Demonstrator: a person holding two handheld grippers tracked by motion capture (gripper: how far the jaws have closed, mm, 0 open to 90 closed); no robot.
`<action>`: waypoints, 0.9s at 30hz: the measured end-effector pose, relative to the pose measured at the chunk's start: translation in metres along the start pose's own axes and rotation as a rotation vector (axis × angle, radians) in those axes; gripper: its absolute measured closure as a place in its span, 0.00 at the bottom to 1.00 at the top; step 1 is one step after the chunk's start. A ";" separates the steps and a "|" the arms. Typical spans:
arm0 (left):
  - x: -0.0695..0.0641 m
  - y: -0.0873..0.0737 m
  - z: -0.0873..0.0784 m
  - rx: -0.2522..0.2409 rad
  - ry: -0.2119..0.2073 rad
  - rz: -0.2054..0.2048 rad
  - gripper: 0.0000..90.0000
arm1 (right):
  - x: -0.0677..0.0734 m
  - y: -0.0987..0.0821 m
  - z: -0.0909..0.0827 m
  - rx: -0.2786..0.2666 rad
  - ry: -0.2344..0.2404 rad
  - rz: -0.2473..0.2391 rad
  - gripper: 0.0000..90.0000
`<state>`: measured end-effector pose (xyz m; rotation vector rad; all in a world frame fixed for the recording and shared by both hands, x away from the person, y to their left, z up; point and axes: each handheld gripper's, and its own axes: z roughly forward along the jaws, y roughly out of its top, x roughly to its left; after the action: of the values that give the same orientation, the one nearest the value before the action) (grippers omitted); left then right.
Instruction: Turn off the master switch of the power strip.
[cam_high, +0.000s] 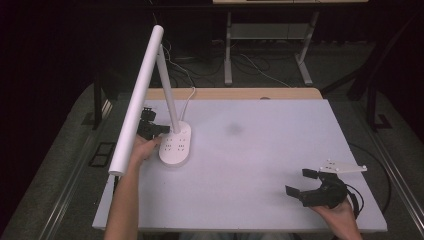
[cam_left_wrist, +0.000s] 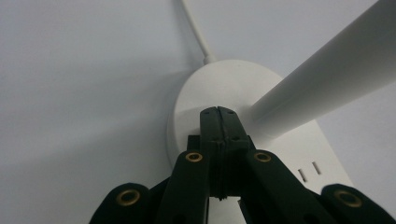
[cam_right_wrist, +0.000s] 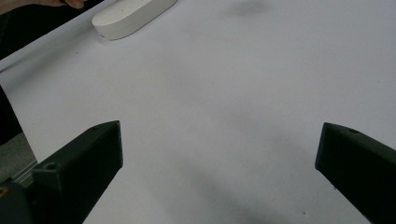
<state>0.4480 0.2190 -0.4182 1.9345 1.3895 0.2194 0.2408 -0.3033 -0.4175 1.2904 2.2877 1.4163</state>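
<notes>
Right, white desk lamp (cam_high: 175, 145) stands at the left side of the white table (cam_high: 260, 150), oval base with socket slots on top, stem leaning up to a long tube head, cord (cam_left_wrist: 194, 28) trailing off the back. Left gripper (cam_high: 159, 129) sits at the base's left edge, jaws pressed together with nothing between them, tips over the base next to the stem. Right gripper (cam_high: 300, 182) is near the front right corner, jaws spread wide over bare tabletop, well apart from the lamp.

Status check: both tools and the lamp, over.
Left tool shut, tips over lamp base. Right tool open, holding nothing. Table bare between them.
</notes>
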 end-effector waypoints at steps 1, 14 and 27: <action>0.000 0.000 0.000 0.001 0.000 -0.009 1.00 | 0.000 0.000 0.000 0.000 0.000 0.000 0.00; -0.002 0.001 0.000 -0.025 -0.017 -0.028 1.00 | -0.002 0.000 0.001 0.002 -0.002 0.011 0.00; -0.010 0.007 -0.007 -0.065 -0.017 0.015 1.00 | -0.005 -0.001 0.000 -0.005 -0.006 0.011 0.00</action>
<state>0.4453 0.2130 -0.4060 1.8896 1.3409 0.2518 0.2437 -0.3070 -0.4196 1.3059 2.2755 1.4189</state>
